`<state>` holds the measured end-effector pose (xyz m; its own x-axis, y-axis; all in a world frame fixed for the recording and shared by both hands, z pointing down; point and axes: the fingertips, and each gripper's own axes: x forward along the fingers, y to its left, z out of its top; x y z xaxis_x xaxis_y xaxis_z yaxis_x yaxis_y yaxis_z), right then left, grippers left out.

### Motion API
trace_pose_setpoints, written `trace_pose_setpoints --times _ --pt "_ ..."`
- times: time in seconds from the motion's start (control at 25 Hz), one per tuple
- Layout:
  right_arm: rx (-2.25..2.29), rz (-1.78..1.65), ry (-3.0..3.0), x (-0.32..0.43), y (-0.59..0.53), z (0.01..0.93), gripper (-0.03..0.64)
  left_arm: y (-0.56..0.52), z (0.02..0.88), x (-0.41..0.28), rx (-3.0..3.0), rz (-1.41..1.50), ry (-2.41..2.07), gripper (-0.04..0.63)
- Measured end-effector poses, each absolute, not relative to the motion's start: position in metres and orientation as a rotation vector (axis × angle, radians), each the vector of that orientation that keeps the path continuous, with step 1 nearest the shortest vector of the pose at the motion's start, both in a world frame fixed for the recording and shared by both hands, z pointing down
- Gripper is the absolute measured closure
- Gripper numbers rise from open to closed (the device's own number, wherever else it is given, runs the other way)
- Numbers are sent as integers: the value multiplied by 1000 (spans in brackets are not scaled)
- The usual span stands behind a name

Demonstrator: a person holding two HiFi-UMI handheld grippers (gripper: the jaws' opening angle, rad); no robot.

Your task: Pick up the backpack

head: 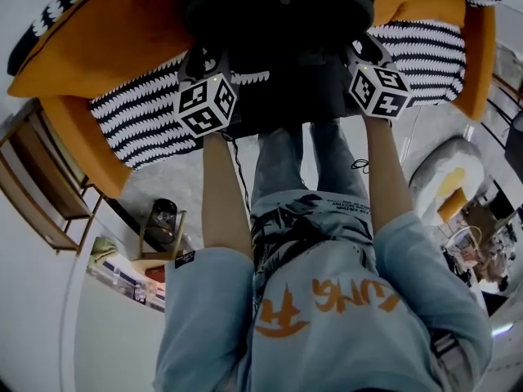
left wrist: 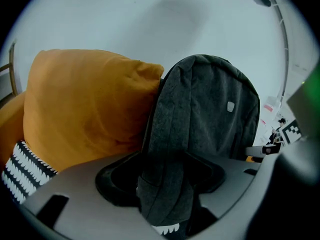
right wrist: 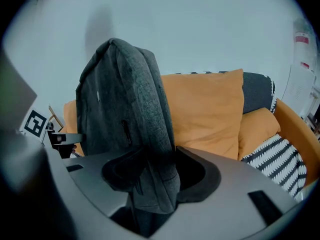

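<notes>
Flanking backpack (left wrist: pixel 205 114) — left hand-held gripper (left wrist: pixel 165 184) | right hand-held gripper (right wrist: pixel 155 176) | jaws apart, fabric between

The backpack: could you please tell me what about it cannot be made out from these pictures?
- Backpack base: hidden behind the left gripper and right gripper in their own views.
- Far side: head view, cut off by the top edge.
- Front tag: left gripper view, too small to read.
</notes>
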<state>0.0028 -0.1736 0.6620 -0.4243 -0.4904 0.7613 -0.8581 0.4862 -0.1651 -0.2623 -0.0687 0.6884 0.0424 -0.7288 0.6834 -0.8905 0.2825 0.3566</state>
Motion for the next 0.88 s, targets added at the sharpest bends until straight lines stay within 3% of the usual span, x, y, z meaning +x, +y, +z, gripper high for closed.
trace_pose_setpoints --times 0.16,0.44,0.88 --pt "1165 797 -2039 2 -178 665 446 -76 692 -264 1474 307 -1722 363" --pt "1148 857 -1985 -2 -165 662 545 -63 676 -264 1442 370 -1711 456" --pt "1122 854 -2000 5 -147 635 569 -42 646 -253 1440 358 -1735 493"
